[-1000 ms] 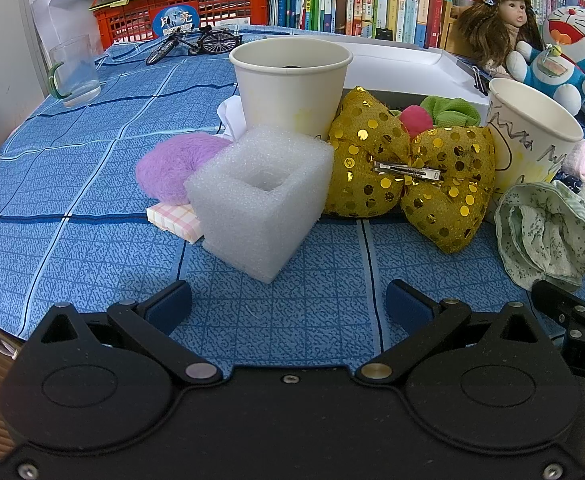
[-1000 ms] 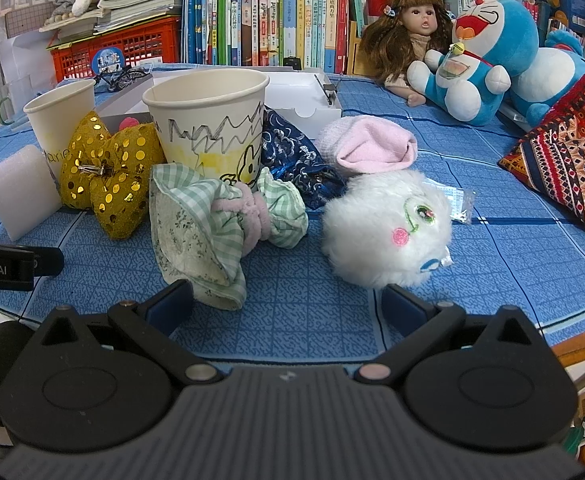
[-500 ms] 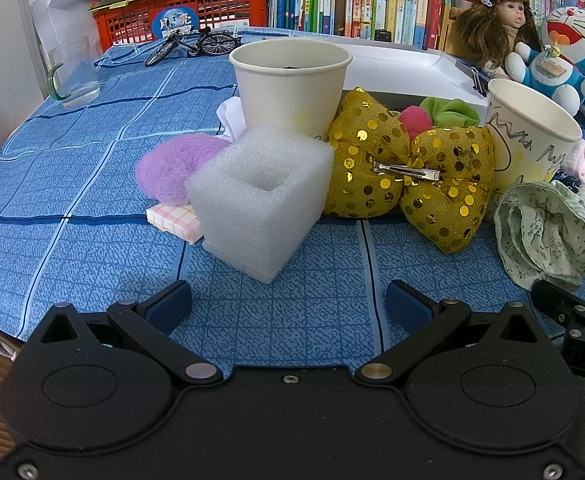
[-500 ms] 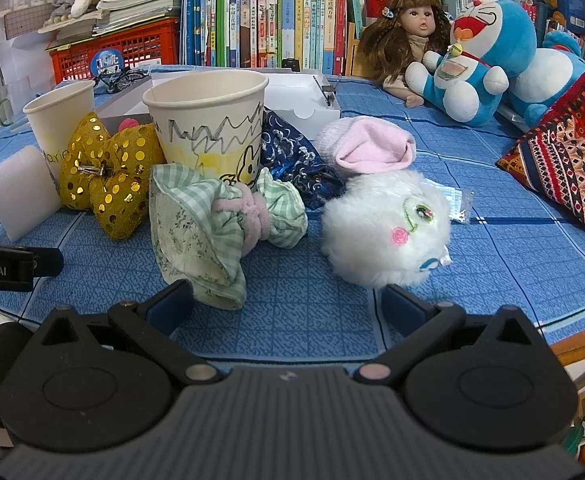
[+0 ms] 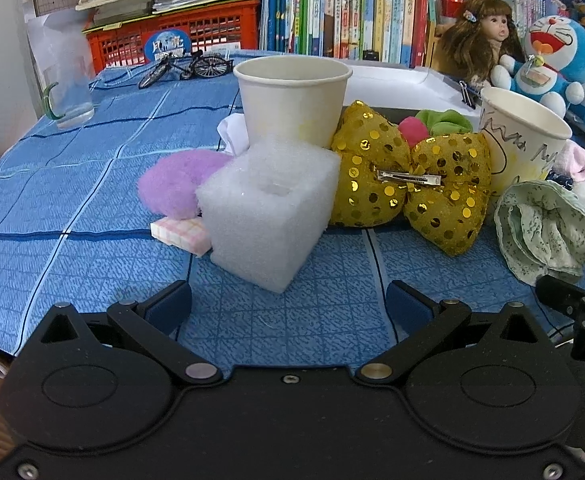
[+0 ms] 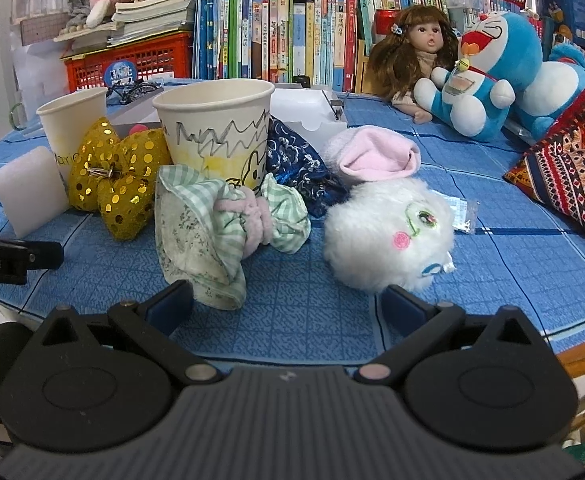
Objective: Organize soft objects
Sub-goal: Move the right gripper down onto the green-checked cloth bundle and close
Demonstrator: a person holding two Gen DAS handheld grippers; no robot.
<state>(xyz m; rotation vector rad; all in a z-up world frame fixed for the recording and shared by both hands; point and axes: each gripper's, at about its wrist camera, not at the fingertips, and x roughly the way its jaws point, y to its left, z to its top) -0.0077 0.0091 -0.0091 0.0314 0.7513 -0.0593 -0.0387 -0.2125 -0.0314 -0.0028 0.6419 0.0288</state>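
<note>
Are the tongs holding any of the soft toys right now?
No. Both the left tongs and the right tongs are open and empty, short of the foam cube and the white plush.

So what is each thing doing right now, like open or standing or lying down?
Left gripper: open, empty.
Right gripper: open, empty.
Plain paper cup: upright.
Scribbled paper cup: upright.
Foam cube: resting on the tablecloth.
Gold sequin bow: leaning against the cups, clip showing.
White fluffy toy: lying down.
Green checked scrunchie: crumpled, lying down.
</note>
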